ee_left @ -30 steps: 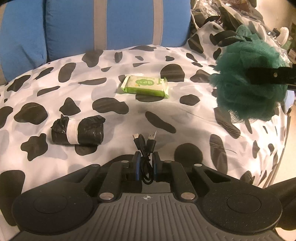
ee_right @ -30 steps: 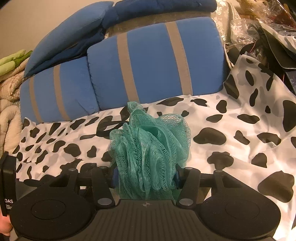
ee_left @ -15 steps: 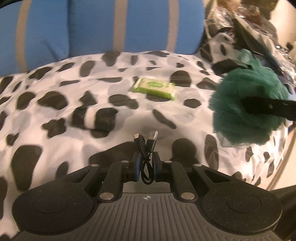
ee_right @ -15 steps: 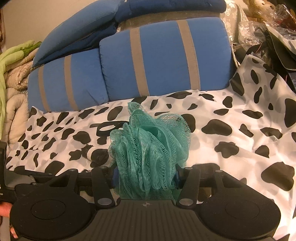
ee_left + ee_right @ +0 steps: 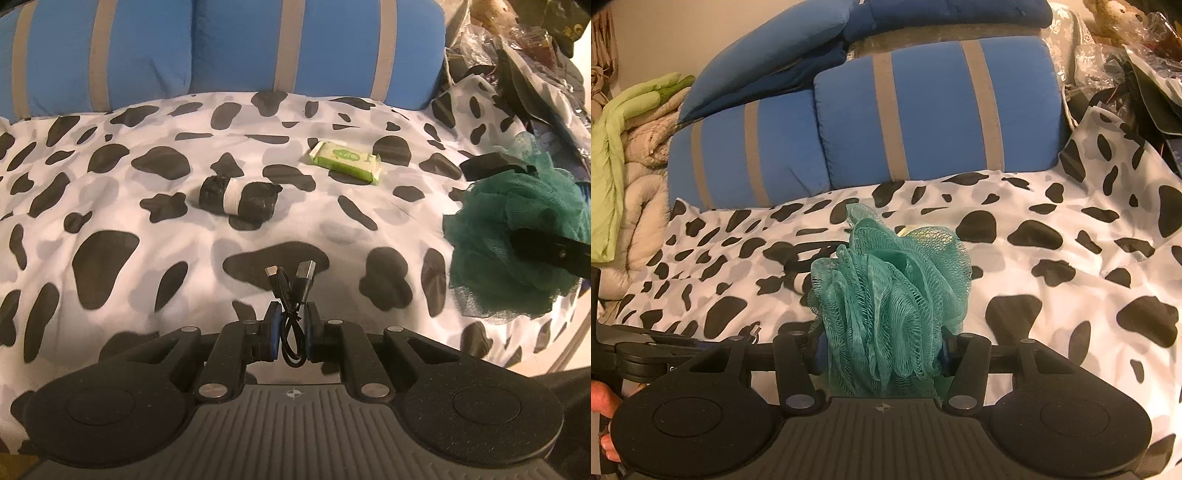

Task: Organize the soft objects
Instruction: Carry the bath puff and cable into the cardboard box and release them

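Note:
My left gripper (image 5: 290, 325) is shut on a coiled black USB cable (image 5: 291, 291), whose two plugs stick out ahead over the cow-print cover (image 5: 110, 206). A green mesh bath pouf (image 5: 890, 291) fills my right gripper (image 5: 882, 350), which is shut on it. In the left wrist view that pouf (image 5: 517, 236) hangs at the right edge between black fingers (image 5: 546, 251). A black bag roll with a white band (image 5: 238, 197) and a green wipes pack (image 5: 345, 157) lie on the cover further back.
Blue cushions with grey stripes (image 5: 236, 48) line the back of the cover. A heap of dark bags and plastic (image 5: 524, 62) sits at the back right. Folded green and beige bedding (image 5: 624, 147) is stacked at the left. A person's hand (image 5: 602, 398) holds the left gripper.
Both grippers have drifted leftward across the cover, keeping their loads. In the left wrist view the bag roll and wipes pack have slid right and further off; the view has rolled slightly.

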Demonstrator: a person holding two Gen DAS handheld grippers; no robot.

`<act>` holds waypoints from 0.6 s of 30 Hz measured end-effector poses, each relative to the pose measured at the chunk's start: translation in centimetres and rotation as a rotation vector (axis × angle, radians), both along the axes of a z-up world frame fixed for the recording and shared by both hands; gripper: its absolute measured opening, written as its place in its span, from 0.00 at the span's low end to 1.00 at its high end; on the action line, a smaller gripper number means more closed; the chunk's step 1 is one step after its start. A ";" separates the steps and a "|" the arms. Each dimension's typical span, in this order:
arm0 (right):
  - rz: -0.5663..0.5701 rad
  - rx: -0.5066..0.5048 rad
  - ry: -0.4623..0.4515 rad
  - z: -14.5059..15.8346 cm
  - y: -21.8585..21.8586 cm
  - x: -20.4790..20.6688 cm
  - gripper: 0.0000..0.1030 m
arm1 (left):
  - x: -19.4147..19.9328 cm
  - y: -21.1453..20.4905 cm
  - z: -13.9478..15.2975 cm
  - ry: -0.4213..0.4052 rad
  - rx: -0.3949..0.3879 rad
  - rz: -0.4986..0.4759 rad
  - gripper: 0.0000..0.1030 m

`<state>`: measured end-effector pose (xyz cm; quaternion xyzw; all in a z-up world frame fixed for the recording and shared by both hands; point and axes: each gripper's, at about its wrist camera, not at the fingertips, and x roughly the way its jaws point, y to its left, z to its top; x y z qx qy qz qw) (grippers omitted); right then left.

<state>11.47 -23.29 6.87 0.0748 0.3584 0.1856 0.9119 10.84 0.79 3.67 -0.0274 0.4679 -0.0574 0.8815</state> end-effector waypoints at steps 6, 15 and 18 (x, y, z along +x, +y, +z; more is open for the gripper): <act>0.031 0.003 0.009 0.1 0.6 -2.2 0.53 | -2.1 -0.1 0.4 0.001 -0.018 -0.009 0.13; 0.067 0.018 0.058 0.0 1.1 -5.0 0.53 | -4.8 -0.5 0.2 0.049 -0.037 -0.025 0.13; 0.084 0.022 0.082 -0.2 1.2 -5.8 0.53 | -5.6 -0.7 -0.1 0.073 -0.043 -0.038 0.13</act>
